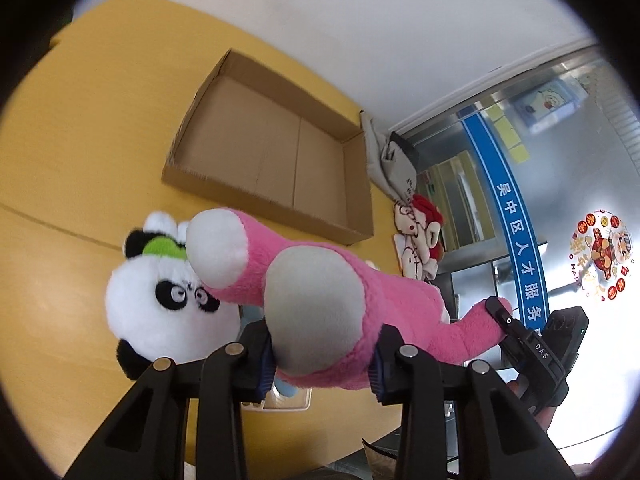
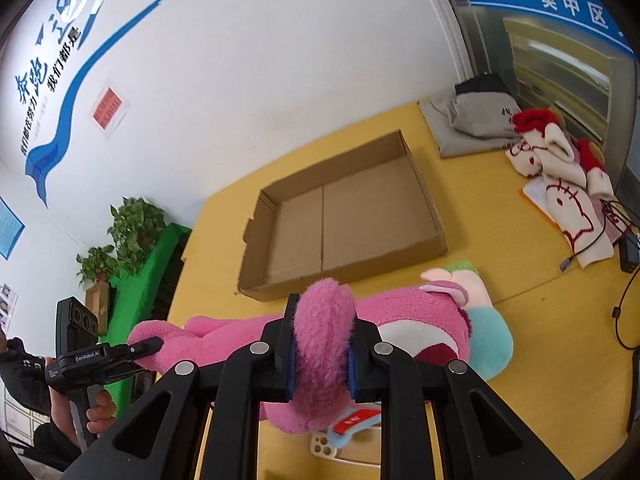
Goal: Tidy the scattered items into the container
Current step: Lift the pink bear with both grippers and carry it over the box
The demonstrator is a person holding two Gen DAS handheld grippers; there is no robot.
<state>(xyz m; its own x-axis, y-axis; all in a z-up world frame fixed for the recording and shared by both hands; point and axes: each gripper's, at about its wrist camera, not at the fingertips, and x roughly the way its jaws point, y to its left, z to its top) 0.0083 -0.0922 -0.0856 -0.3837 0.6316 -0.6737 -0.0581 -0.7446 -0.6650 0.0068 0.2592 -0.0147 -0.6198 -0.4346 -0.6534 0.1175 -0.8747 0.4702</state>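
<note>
A large pink plush bear (image 1: 372, 292) hangs between both grippers above the yellow table (image 1: 80, 160). My left gripper (image 1: 322, 356) is shut on one of its feet, with a white sole facing the camera. My right gripper (image 2: 320, 354) is shut on a pink limb (image 2: 324, 320) of the same bear (image 2: 420, 320). An open, empty cardboard box (image 1: 276, 152) lies on the table just beyond the bear, also in the right wrist view (image 2: 344, 216). A panda plush (image 1: 160, 300) lies on the table to the left of the bear.
A grey folded cloth (image 2: 472, 120) and a red-and-cream plush (image 2: 560, 172) lie at the table's far right, near a glass wall (image 1: 560, 160). Black cables and an adapter (image 2: 628, 248) lie on the right edge. A pastel plush (image 2: 488, 320) lies under the bear's head. Plants (image 2: 132, 224) stand at the left.
</note>
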